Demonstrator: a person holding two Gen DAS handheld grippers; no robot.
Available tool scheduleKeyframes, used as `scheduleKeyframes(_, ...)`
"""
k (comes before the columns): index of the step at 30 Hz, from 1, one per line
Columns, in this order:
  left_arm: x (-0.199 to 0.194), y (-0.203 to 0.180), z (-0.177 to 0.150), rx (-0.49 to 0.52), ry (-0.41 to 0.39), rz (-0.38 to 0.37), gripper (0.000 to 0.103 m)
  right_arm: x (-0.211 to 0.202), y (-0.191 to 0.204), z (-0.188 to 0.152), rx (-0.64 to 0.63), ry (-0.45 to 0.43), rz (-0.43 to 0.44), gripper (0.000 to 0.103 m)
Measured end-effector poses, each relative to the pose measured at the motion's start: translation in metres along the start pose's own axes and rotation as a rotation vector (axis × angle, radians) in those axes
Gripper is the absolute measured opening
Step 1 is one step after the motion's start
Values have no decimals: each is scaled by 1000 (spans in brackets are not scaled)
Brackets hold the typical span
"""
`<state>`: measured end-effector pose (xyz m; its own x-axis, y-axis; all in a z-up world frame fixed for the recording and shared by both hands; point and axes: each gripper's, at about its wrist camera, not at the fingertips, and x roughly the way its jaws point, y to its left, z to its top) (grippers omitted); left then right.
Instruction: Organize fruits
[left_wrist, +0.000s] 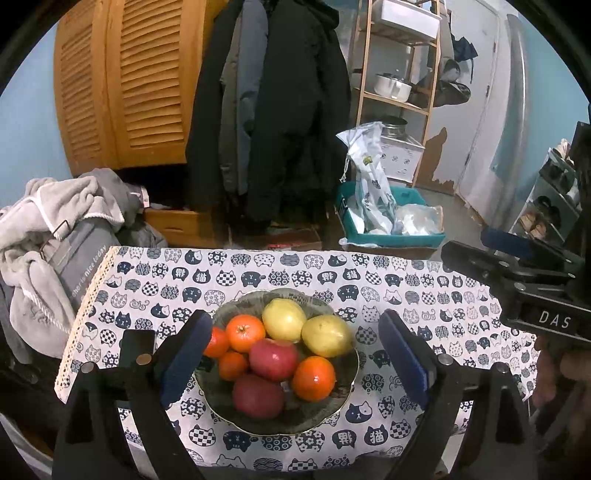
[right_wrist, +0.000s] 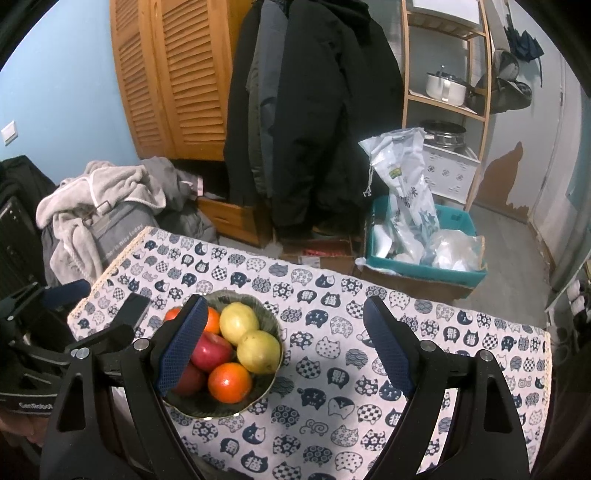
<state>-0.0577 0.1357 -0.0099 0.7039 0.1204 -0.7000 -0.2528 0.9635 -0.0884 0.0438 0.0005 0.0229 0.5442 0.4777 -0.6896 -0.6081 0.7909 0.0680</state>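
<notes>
A dark green bowl (left_wrist: 332, 417) (right_wrist: 267, 317) stands on the cat-print tablecloth (left_wrist: 406, 291) (right_wrist: 332, 406). It holds two yellow-green pears (left_wrist: 283, 318) (right_wrist: 258, 350), two red apples (left_wrist: 274, 359) (right_wrist: 211, 350) and several oranges (left_wrist: 314, 378) (right_wrist: 229, 382). My left gripper (left_wrist: 291, 362) hovers above the bowl, open, the fruit showing between its blue pads without touching them. My right gripper (right_wrist: 282, 347) is open over the cloth just right of the bowl, its left pad in front of the fruit. The right gripper's body (left_wrist: 517, 288) shows at the right of the left wrist view.
A dark phone (right_wrist: 133, 309) lies on the cloth left of the bowl. A heap of grey clothes (left_wrist: 55, 236) sits off the table's left end. Behind the table hang dark coats (left_wrist: 273, 122); a teal box of bags (left_wrist: 391, 221) and wooden shelves stand on the floor.
</notes>
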Motion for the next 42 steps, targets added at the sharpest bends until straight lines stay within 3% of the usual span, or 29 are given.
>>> scheduleKeyframes(42, 1, 0, 1, 11, 8, 69, 93, -1, 0, -1, 0, 1, -3, 85)
